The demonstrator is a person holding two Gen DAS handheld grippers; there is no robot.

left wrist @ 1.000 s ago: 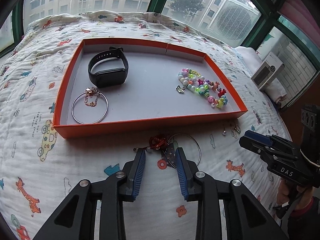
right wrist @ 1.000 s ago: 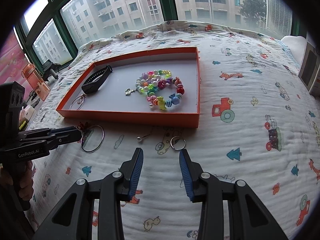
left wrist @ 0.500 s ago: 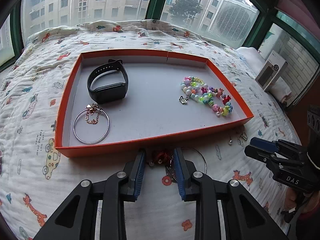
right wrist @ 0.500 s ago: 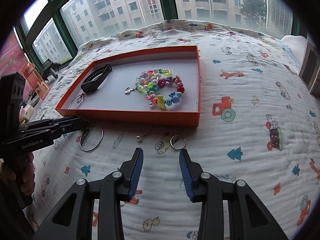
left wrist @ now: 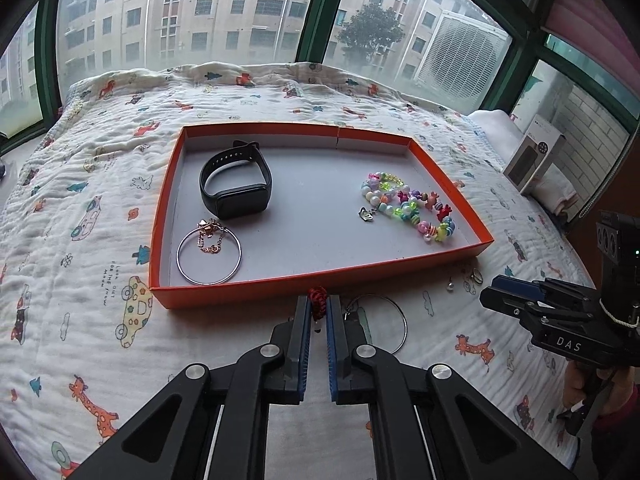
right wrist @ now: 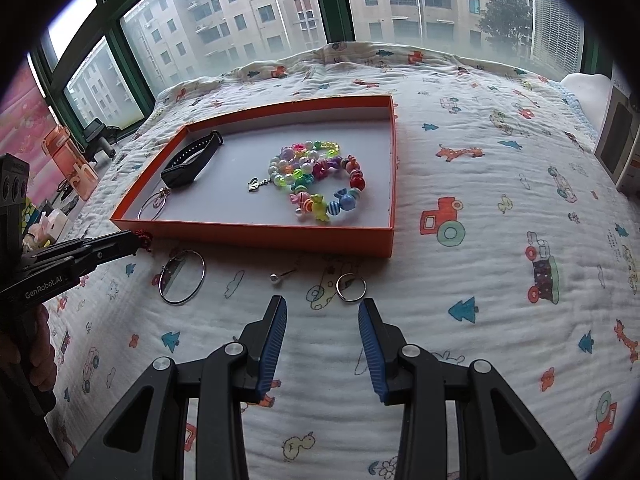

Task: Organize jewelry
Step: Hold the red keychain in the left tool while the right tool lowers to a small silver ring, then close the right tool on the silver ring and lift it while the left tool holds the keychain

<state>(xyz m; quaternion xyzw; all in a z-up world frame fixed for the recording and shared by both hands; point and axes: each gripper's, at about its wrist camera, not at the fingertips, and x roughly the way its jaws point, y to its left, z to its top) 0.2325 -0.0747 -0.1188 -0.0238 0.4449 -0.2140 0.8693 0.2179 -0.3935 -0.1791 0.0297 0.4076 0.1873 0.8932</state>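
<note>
An orange tray lies on the quilt. It holds a black smart band, a silver bangle with a rose-gold chain and a colourful bead bracelet. My left gripper is shut on a red knotted cord ornament just in front of the tray's near wall. A silver hoop lies to its right. My right gripper is open and empty, just short of a small ring and a pearl stud.
The patterned quilt covers the bed up to the windows. A dark box stands at the right on a white pillow. Orange bottles and clutter sit on the left sill.
My left gripper moved forward to the red cord ornament and closed on it. The right gripper has barely moved.
</note>
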